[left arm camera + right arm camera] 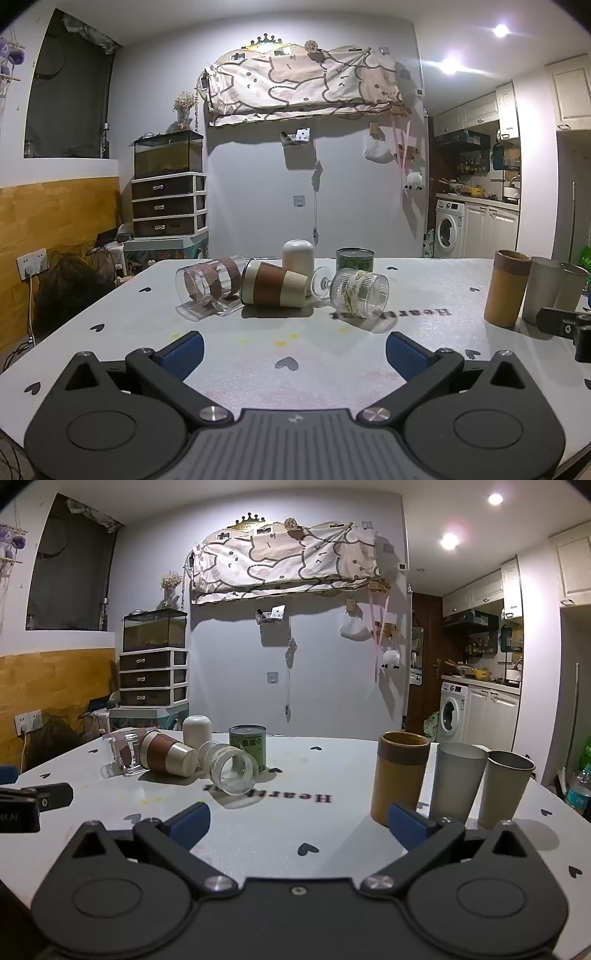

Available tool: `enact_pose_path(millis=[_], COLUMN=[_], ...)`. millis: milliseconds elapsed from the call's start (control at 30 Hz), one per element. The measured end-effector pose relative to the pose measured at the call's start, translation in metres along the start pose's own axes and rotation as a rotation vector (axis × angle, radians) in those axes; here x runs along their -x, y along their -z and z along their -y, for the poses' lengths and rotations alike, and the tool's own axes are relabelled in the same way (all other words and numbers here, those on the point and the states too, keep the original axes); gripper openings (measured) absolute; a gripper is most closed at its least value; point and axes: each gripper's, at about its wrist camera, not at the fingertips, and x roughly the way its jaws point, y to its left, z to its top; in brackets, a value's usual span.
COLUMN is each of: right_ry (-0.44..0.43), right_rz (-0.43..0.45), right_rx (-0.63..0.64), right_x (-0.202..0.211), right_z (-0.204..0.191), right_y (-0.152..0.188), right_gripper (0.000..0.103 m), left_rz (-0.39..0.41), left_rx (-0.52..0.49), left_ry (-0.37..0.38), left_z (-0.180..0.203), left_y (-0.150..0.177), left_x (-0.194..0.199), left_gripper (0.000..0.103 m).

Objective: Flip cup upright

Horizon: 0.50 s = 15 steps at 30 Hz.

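Note:
Three cups lie on their sides in the middle of the white table point(295, 369): a clear glass mug with a brown sleeve point(208, 286), a brown and cream cup point(273, 284), and a ribbed stemmed glass point(356, 291). They also show in the right wrist view: the mug point(123, 755), the brown cup point(168, 757), the stemmed glass point(232, 770). My left gripper point(293, 350) is open and empty, short of the lying cups. My right gripper point(299, 825) is open and empty, with its right finger point(408, 825) just in front of an upright tan cup point(400, 775).
A white cup point(298, 254) stands mouth down and a green tin point(354, 258) stands upright behind the lying cups. Upright tan point(506, 286), frosted grey point(456, 781) and metal point(504, 788) cups stand at the right. Each gripper shows at the edge of the other's view.

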Motion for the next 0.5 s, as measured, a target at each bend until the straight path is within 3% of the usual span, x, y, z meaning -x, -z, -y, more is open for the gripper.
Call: enact_pose_path(millis=[500], right_ry=[0.003], right_rz=[0.0], right_rx=[0.008], right_x=[-0.0006], right_z=[0.0001], right_y=[0.0001], right_gripper=[0.103], left_rz=[-0.003], left_rx=[0.001], left_ry=[0.002], left_z=[-0.0002], left_y=[-0.0001], left_x=[-0.0001], left_gripper=[0.103])
